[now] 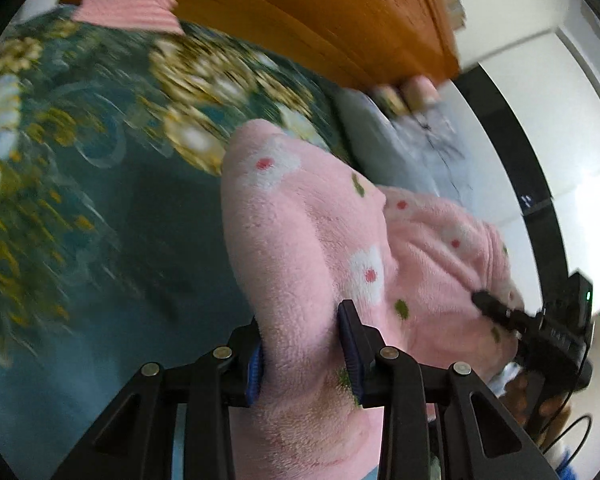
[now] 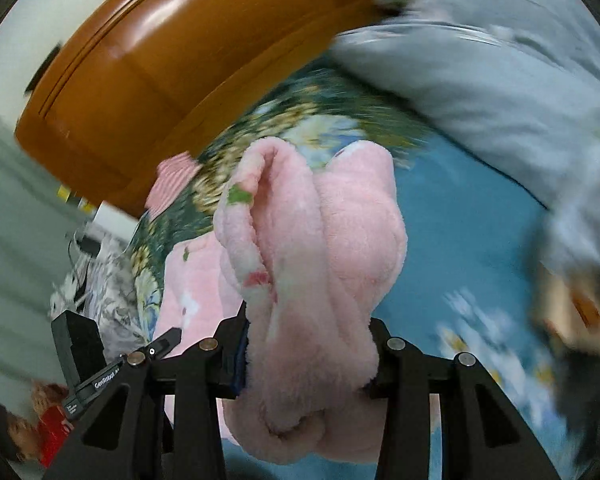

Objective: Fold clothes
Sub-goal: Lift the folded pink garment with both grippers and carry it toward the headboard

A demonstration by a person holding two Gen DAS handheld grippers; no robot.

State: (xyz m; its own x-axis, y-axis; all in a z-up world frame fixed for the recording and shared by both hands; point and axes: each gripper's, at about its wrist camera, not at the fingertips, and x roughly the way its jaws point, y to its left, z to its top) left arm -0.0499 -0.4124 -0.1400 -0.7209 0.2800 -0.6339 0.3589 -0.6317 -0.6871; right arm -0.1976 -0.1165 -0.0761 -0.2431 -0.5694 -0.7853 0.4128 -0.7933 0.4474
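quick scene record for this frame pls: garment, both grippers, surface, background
garment: fluffy pink fleece garment with white flowers, bunched, held up off the bed
left gripper: shut on the garment
right gripper: shut on a thick wad of the same garment
surface: teal floral bedspread
background: orange wooden headboard; pink striped cloth near it; grey pillow
image quality: strong motion blur, both views

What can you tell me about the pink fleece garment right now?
The pink fleece garment is thick and fluffy, printed with white flowers, red dots and green specks. It is bunched into folds, lifted over the teal floral bedspread. The left gripper and right gripper each pinch a thick wad of it.
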